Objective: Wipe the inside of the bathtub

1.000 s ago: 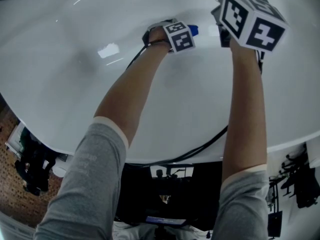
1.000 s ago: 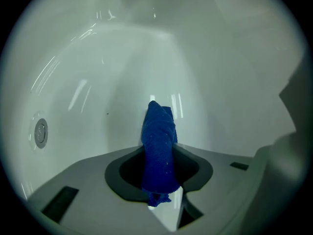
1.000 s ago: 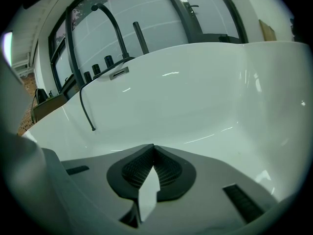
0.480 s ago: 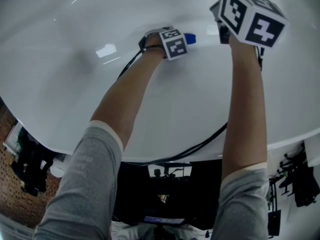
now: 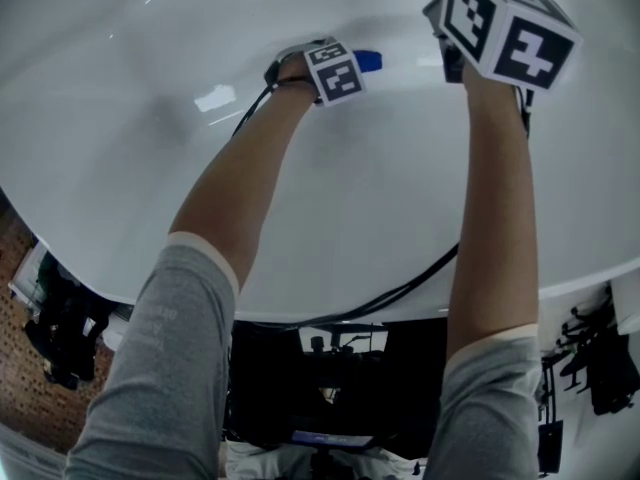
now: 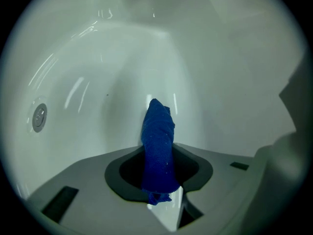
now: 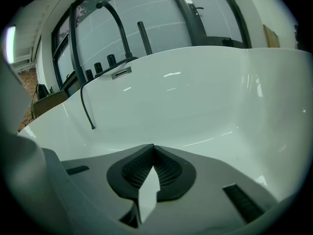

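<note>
A blue cloth [image 6: 158,148] sticks out rolled between the jaws of my left gripper [image 6: 157,176], which is shut on it. In the head view that gripper [image 5: 352,66] reaches deep into the white bathtub [image 5: 150,138], and the cloth's tip [image 5: 367,61] shows past the marker cube against the tub wall. The round overflow fitting [image 6: 39,117] sits on the tub wall at the left of the left gripper view. My right gripper [image 7: 151,163] is shut with nothing between its ribbed pads; it hangs above the tub's inside, and its marker cube [image 5: 505,36] is at the upper right of the head view.
A black faucet [image 7: 115,23] and a row of black knobs [image 7: 100,65] stand on the tub's far rim. A black hose [image 7: 85,104] hangs down inside the far wall. A black cable [image 5: 400,293] runs across the near rim. Black equipment [image 5: 60,333] stands on the floor at left.
My left gripper has moved farther away and a little left along the tub wall with the blue cloth. The right gripper has stayed nearly still.
</note>
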{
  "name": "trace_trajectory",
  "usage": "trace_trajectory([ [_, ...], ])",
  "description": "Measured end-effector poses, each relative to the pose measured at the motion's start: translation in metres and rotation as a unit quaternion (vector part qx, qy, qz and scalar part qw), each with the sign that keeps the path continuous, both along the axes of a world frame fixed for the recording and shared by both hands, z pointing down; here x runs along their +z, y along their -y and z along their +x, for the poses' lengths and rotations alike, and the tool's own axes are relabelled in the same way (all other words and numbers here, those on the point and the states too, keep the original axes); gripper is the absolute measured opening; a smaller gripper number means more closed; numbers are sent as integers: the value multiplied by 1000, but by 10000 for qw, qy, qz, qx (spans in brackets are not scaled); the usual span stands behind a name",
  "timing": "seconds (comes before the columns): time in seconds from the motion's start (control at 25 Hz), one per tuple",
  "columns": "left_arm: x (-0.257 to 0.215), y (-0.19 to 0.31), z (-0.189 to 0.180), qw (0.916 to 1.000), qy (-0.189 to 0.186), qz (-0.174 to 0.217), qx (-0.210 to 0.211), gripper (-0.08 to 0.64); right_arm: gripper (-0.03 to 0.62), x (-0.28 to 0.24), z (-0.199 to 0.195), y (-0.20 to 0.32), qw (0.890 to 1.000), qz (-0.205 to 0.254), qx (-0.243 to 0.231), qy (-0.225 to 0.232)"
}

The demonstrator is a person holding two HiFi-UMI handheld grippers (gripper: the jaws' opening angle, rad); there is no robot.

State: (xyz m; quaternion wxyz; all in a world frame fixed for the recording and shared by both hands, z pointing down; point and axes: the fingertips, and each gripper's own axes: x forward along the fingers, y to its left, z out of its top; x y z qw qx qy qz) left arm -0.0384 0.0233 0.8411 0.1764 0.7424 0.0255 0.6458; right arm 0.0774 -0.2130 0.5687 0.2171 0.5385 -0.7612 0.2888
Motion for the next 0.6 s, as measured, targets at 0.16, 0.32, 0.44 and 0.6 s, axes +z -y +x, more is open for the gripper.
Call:
trace_trajectory([
  [0.16, -4, -30, 2, 9979, -105, -629, 56, 130, 6, 0, 3, 1, 10000, -5, 38, -54],
  [0.32, -8, -44, -1, 9944, -16, -1060, 40, 130, 6, -8, -4, 2, 10000, 9, -42, 21],
  [0.44, -9, -43, -3, 9925, -41, -1224, -71, 130, 6, -10, -8, 3, 9999, 20, -74, 73],
  [0.6, -16, -46, 1, 9907, -137, -1353, 21, 120, 6, -10, -6, 5, 9999, 56, -64, 93],
])
